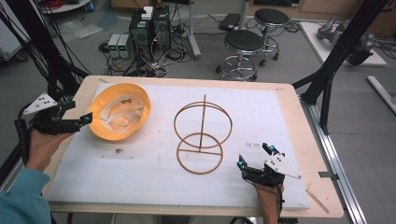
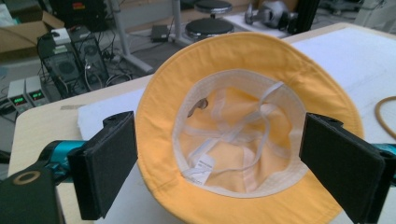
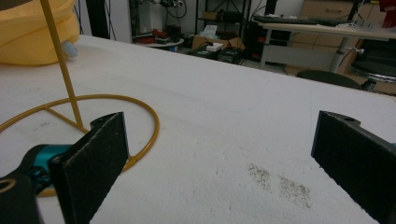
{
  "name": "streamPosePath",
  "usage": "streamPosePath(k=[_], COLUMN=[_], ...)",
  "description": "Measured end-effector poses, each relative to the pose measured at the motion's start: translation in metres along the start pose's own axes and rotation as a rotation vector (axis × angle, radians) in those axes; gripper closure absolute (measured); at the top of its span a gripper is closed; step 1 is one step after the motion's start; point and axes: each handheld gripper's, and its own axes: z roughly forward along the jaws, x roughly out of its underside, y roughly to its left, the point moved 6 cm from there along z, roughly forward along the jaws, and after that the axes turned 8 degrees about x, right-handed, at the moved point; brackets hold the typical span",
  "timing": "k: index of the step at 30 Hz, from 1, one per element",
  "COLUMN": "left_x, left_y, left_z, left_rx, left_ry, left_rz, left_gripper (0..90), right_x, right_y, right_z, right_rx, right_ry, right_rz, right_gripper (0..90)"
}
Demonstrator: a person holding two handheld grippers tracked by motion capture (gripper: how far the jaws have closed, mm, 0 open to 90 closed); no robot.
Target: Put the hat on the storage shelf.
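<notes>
High view: yellow hat (image 1: 119, 112) upside down on bench (image 1: 289, 100), left of wire stand (image 1: 201, 133). Left gripper (image 1: 85, 120) at hat brim, jaws open, nothing held. Right gripper (image 1: 254, 156) idle near stand base, jaws open. Step: approaching hat; next, close on brim, lift toward stand.

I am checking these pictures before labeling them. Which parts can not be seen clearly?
- Yellow hat: in the left gripper view its near brim is cut by the bottom edge; the label print is too small.
- Wire stand: in the right gripper view its top ring is cut by the upper edge.
</notes>
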Motion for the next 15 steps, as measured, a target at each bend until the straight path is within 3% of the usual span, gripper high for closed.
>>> streamPosePath(k=[6,10,15], left_x=[-0.001,0.006,0.014], left_y=[0.014,0.024,0.031], left_z=[0.012,0.021,0.03], left_rx=[0.011,0.04,0.032], left_ry=[0.079,0.147,0.195], left_rz=[-0.033,-0.101,-0.115], left_gripper=[11.9,12.0,12.5], right_x=[0.0,0.0,0.0], right_y=[0.0,0.0,0.0], right_z=[0.0,0.0,0.0], right_rx=[0.003,0.004,0.004], right_ry=[0.003,0.004,0.003], right_rz=[0.001,0.001,0.001], right_gripper=[2.8,2.8,2.8])
